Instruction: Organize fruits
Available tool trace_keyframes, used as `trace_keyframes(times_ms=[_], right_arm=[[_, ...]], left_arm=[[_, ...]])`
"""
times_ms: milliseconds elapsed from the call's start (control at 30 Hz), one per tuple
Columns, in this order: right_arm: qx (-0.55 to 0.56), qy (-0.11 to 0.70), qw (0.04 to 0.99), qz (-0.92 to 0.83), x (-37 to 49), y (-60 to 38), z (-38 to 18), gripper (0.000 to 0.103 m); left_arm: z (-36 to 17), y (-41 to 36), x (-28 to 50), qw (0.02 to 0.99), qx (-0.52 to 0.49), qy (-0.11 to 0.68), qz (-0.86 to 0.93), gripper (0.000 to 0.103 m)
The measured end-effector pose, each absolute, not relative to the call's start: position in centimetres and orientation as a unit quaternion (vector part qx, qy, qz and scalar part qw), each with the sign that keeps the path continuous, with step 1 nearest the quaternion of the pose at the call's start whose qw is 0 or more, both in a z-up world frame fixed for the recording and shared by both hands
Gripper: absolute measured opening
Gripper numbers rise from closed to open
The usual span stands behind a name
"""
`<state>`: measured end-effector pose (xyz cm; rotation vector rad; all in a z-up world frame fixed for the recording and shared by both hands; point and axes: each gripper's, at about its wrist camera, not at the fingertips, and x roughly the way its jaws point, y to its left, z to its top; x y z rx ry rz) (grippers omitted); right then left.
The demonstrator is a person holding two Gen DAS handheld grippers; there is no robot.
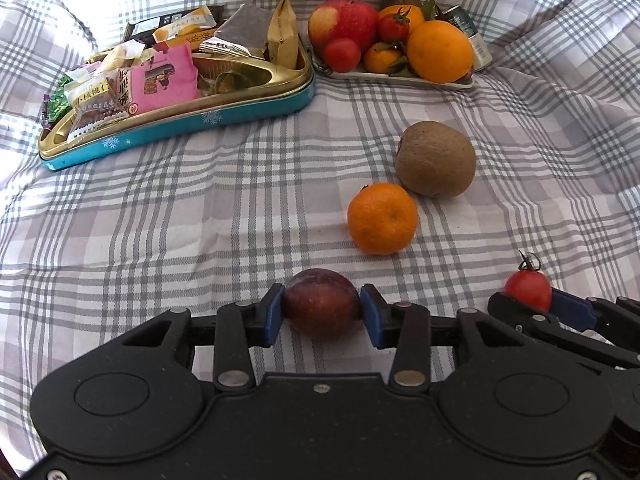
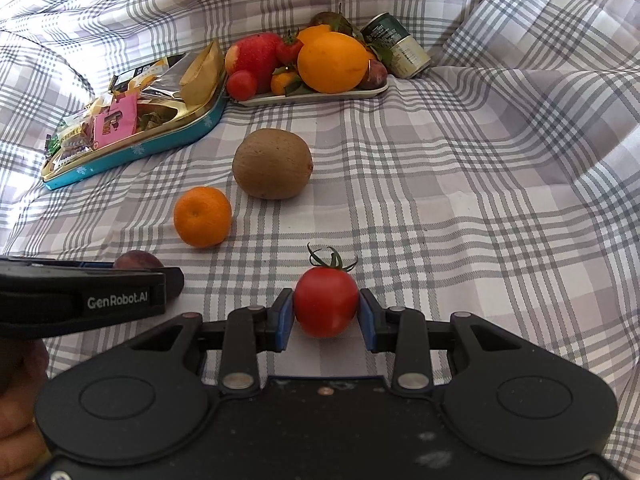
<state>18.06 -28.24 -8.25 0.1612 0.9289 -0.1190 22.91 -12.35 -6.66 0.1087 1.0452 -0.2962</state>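
Before us spreads a rumpled grey-and-white checked cloth [image 1: 200,220] covering the whole surface. At the back sits a teal tin tray with a gold rim [image 1: 224,114] heaped with wrapped snacks, and just beside it a pale flat plate [image 1: 404,79] piled with a red apple, oranges and tomatoes, a tipped green can [image 2: 398,50] behind it. On the open cloth lie a brown fuzzy kiwi [image 1: 436,159] and a small orange mandarin [image 1: 382,218], close together, between us and the plate. Our left gripper [image 1: 322,310] has a dark purple plum [image 1: 322,306] between its blue pads, which meet its sides. Our right gripper [image 2: 326,314] is clamped on a red stemmed cherry tomato [image 2: 326,306], just above the cloth.
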Motion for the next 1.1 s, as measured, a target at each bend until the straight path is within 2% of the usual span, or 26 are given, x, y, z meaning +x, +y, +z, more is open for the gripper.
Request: trace_keyframes(times_ms=[467, 767, 1100], right_arm=[[0.077, 0.421, 0.902, -0.056, 14.9, -27.6, -5.2, 0.036], [0.078, 0.382, 0.92, -0.035, 9.5, -26.2, -1.6, 0.036], [0.057, 0.356, 0.933, 0.009, 1.3, -23.7, 0.7, 0.036]], left_arm=[[-2.2, -10.2, 19.4, 0.874, 0.055, 0.464, -0.133, 0.05], [2.3, -7.3, 13.4, 0.898, 0.061, 0.415, -0.133, 0.05], [3.8, -5.0, 5.9, 0.91, 0.073, 0.39, -0.119, 0.05]])
